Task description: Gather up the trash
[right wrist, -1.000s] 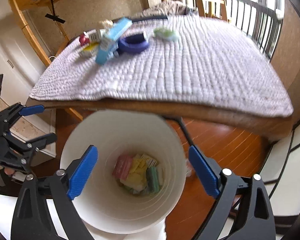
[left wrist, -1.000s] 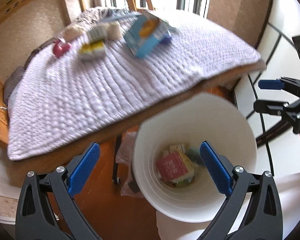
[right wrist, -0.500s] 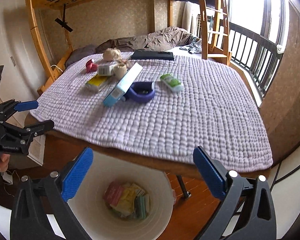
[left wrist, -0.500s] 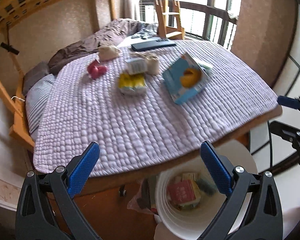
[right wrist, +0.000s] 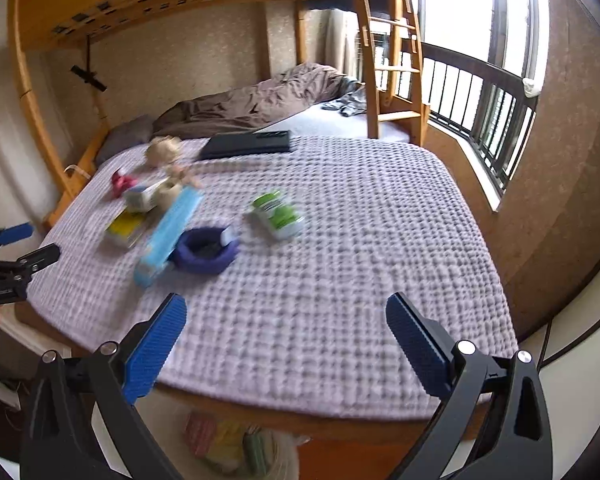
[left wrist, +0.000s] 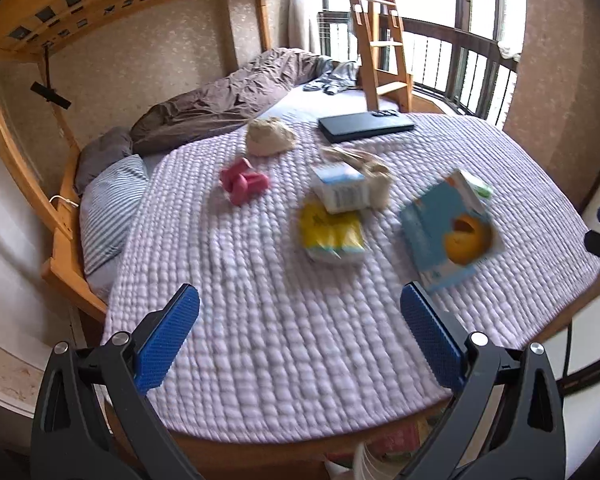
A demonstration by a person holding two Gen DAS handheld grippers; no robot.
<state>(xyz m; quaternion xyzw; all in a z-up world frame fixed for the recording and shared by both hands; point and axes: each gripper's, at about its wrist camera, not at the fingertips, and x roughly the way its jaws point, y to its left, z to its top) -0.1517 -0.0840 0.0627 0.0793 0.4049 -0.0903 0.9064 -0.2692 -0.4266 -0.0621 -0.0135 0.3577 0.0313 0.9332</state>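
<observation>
Trash lies scattered on the quilted lilac blanket (left wrist: 300, 320) of the bed: a yellow packet (left wrist: 330, 234), a white-and-blue carton (left wrist: 342, 192) touching its far edge, a blue box with an orange picture (left wrist: 448, 236), a pink item (left wrist: 244, 184), and a green-and-white packet (right wrist: 278, 216) beside a purple ring-shaped object (right wrist: 204, 250). Left tool (left wrist: 296, 340) hangs over the near blanket edge, its blue pads spread wide, holding nothing. Right tool (right wrist: 286, 340) is likewise wide apart and empty. Below the bed edge, a white bin (right wrist: 284, 456) shows with wrappers inside.
</observation>
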